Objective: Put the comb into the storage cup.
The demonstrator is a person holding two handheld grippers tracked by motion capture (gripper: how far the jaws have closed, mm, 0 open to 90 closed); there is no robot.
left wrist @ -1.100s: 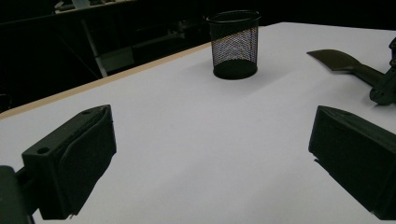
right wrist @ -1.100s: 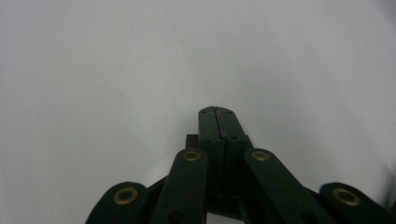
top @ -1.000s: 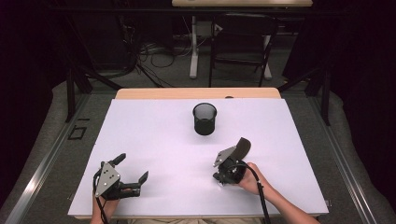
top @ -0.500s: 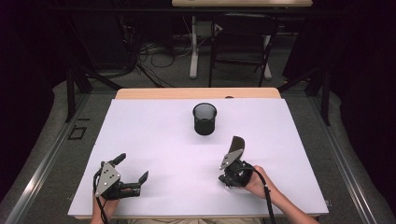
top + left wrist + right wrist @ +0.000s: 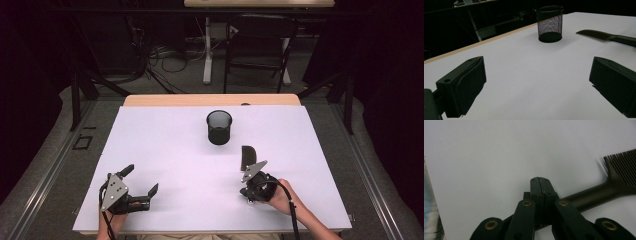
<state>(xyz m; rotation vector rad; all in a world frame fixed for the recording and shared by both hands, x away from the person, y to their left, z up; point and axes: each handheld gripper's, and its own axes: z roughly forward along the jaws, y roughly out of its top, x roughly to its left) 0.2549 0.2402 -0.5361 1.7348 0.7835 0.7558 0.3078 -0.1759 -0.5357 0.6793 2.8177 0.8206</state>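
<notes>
1 comb (image 5: pixel 247 157) clamped by its handle in my right gripper (image 5: pixel 252 181), just short of the mesh cup (image 5: pixel 219 127); left gripper (image 5: pixel 141 181) idle, jaws apart; next I'd lift and tip it into the cup.

No legible text or labels

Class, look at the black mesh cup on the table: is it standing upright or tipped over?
Upright: the mesh cup stands on its base, open mouth up.

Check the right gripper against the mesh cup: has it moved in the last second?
Yes. The right gripper, its fingers shut on the black comb, has swung the comb's teeth from pointing right of the mesh cup to pointing straight up-frame.
</notes>
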